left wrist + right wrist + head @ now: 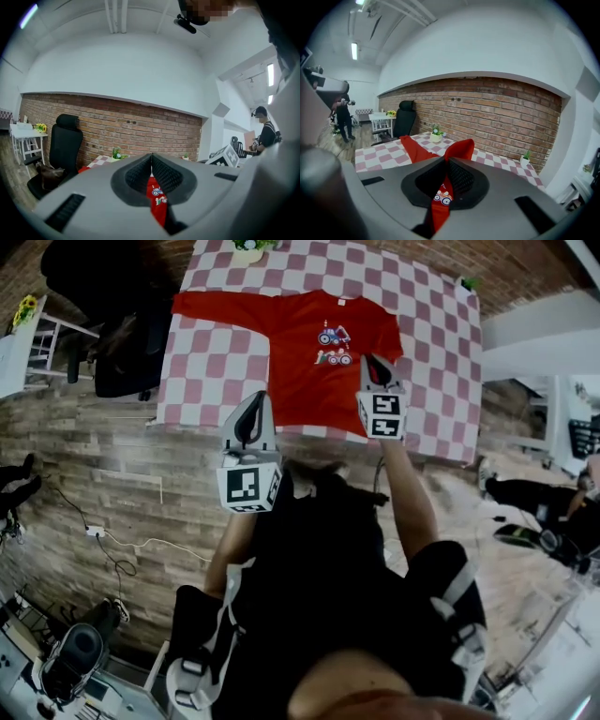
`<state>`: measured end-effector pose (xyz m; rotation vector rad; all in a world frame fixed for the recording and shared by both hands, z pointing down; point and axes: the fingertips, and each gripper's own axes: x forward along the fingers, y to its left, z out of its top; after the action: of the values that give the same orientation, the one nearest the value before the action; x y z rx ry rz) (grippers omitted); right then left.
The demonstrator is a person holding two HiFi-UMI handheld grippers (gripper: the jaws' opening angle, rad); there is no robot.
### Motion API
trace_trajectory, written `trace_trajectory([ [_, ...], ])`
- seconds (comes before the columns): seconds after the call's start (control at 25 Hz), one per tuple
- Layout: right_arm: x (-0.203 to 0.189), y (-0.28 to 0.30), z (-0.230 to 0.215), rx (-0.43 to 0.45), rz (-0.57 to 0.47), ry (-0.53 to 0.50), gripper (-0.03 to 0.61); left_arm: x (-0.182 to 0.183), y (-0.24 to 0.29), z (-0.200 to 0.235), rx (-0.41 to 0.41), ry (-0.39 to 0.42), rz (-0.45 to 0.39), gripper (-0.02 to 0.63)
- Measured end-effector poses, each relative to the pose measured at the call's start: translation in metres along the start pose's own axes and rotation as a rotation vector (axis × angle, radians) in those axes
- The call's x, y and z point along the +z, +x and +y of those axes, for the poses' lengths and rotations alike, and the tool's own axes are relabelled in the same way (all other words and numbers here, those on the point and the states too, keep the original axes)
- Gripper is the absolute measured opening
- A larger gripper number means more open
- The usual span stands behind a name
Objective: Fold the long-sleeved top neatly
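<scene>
A red long-sleeved top (300,362) with a small printed picture lies flat on the red-and-white checked table (211,371). Its left sleeve (216,307) stretches out to the left, and no right sleeve shows spread beyond the shoulder. My left gripper (251,401) is shut and empty and hangs in front of the table's near edge. My right gripper (373,362) is also shut and empty, above the top's right side. In the left gripper view the top (157,199) shows past the closed jaws. In the right gripper view the top (461,147) lies just ahead.
A black office chair (122,352) and a white side table (28,334) stand left of the table. A potted plant (248,251) sits at its far edge, and a smaller one (466,282) at the far right corner. Cables (103,535) lie on the wooden floor. A person (267,131) stands off to the right.
</scene>
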<state>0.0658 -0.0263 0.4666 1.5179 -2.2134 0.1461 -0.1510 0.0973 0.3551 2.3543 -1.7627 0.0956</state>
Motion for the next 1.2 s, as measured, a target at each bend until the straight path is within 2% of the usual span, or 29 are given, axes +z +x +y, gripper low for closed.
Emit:
trace_trajectory([
  [0.16,-0.025,0.018,0.045,0.039,0.05,-0.046,0.018,-0.005,-0.005,0.02,-0.005,0.021,0.002,0.008],
  [0.28,-0.048,0.032,0.073,0.062,0.087,-0.066,0.018,-0.005,-0.008,0.032,-0.004,0.001,0.008,0.008],
  [0.44,-0.085,0.049,0.109,0.078,0.136,-0.132,0.018,-0.005,-0.009,0.047,-0.005,-0.03,-0.005,0.008],
  [0.68,-0.13,0.066,0.157,0.113,0.213,-0.226,0.018,-0.018,-0.011,0.066,-0.018,-0.053,0.019,0.008],
  [1.2,-0.192,0.083,0.204,0.155,0.36,-0.272,0.02,-0.037,-0.009,0.091,-0.037,-0.09,0.055,0.008],
])
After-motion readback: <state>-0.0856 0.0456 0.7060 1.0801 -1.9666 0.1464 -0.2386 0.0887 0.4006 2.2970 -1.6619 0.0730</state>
